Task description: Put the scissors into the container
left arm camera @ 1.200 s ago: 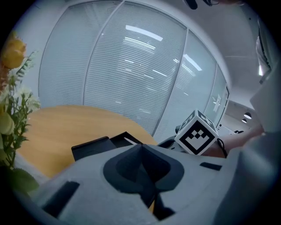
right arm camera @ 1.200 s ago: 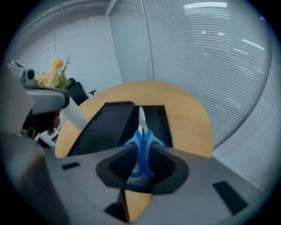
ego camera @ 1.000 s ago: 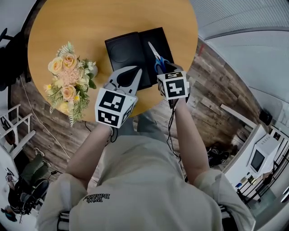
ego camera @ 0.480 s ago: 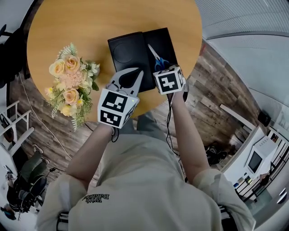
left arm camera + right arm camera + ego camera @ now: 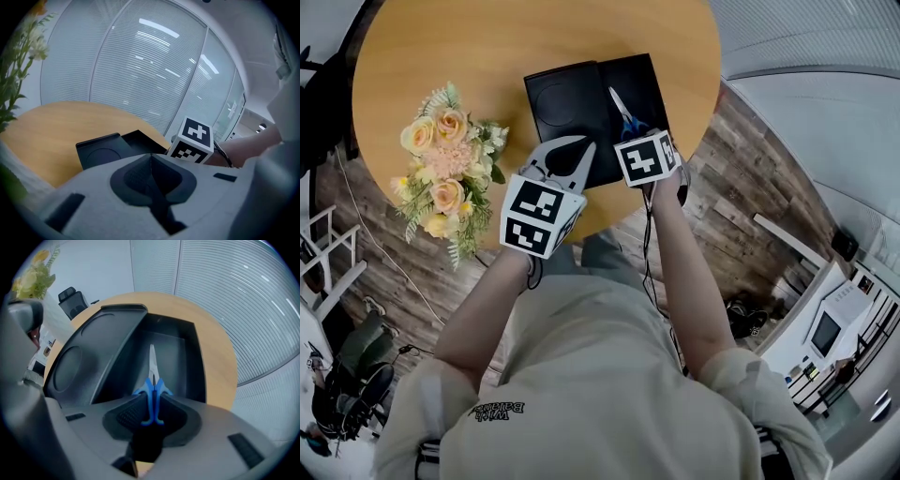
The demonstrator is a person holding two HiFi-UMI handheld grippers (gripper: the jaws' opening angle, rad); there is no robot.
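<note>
1. The scissors (image 5: 151, 380), with blue handles, are clamped by those handles between the jaws of the right gripper (image 5: 151, 408). The closed blades point toward the far side.
2. We see the scissors (image 5: 624, 118) over the open tray of the black container (image 5: 645, 82), at the near right part of the round wooden table (image 5: 487, 47).
3. From the right gripper view the blade tip seems to lie low inside the container (image 5: 187, 357), though we cannot tell whether it touches the floor of the tray.
4. The container's lid (image 5: 562, 103) lies flat just left of the tray.
5. The left gripper (image 5: 577, 155) hovers at the near edge of the lid, its jaws pressed together with nothing between them (image 5: 151, 161).
6. A bunch of flowers (image 5: 441, 169) stands at the table's left edge, well apart from the container.
</note>
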